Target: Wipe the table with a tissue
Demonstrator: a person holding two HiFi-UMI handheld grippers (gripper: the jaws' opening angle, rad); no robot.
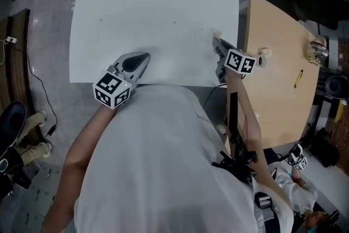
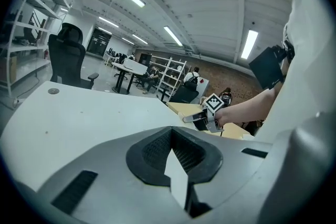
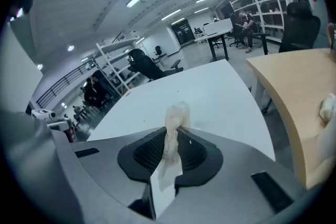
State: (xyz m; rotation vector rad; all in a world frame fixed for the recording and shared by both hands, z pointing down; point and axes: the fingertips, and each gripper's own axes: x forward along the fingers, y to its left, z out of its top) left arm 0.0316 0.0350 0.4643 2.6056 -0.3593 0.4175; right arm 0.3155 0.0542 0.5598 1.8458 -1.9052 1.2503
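Tissue [image 3: 176, 115] crumpled, twisted thin (off-white), pinched in right gripper [image 3: 167, 159].

Right gripper [image 3: 169, 161] jaws closed on the tissue [image 3: 172, 126]; it's pinched into a twisted strip, with a crumpled end sticking out past the jaw tips over the white table [image 3: 215, 94], close to its near edge. Wooden table [image 3: 296, 86] sits just beside the white tabletop's right edge, with a small pale crumpled lump [image 3: 328, 107] on it. Black office chair [image 3: 143, 64] stands beyond the far edge.
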